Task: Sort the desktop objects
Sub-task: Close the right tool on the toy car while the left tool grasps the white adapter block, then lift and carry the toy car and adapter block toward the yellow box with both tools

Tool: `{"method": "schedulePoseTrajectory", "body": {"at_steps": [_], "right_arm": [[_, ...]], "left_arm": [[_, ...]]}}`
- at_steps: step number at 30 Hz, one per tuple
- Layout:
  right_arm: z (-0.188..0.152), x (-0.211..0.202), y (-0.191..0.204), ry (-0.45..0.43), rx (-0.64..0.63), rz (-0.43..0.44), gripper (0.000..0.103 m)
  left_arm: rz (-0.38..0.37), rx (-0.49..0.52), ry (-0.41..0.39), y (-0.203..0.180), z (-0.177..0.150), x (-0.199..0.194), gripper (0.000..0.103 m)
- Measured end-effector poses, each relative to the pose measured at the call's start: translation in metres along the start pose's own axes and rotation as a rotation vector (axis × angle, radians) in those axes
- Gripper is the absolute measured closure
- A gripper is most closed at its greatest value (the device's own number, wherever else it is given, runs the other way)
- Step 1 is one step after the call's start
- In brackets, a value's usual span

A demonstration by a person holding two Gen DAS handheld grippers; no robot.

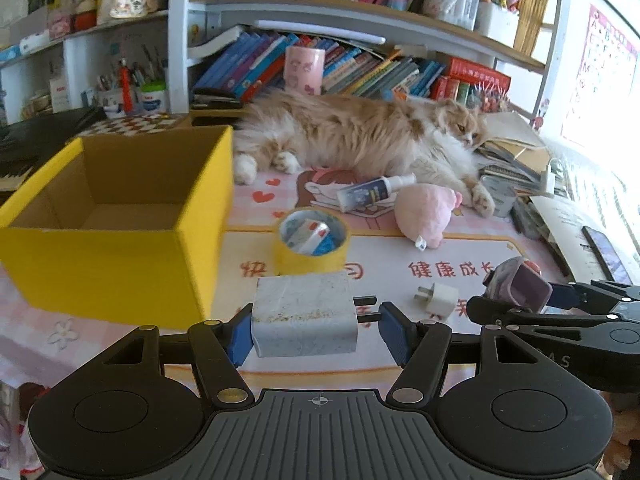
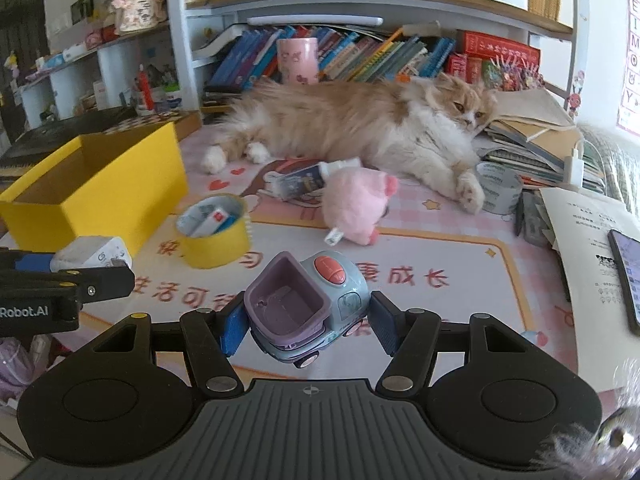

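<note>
My left gripper is shut on a white tissue pack, held above the mat just right of the open yellow box; the right finger pad stands slightly off the pack. My right gripper is shut on a purple and blue toy car, held above the mat. The toy car also shows in the left wrist view. On the mat lie a yellow tape roll with small items inside, a white charger plug, a pink plush pig and a small spray bottle.
An orange and white cat lies across the back of the desk. A grey tape roll sits by its paw. Stacked books and papers and a phone are on the right. Bookshelves stand behind.
</note>
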State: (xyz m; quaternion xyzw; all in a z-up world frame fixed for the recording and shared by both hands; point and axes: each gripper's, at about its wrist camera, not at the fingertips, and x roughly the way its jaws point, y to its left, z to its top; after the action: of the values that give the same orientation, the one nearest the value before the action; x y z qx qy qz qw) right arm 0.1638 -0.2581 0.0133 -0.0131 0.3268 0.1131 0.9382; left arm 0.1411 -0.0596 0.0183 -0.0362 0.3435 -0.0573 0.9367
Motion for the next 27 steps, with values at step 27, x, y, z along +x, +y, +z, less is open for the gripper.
{"method": "schedulePoseTrajectory", "body": {"at_steps": [27], "right_arm": [[-0.082, -0.064, 0.177, 0.048, -0.025, 0.089, 0.043]], "left_arm": [[0.054, 0.003, 0.024, 0.118, -0.094, -0.124, 0.038]]}}
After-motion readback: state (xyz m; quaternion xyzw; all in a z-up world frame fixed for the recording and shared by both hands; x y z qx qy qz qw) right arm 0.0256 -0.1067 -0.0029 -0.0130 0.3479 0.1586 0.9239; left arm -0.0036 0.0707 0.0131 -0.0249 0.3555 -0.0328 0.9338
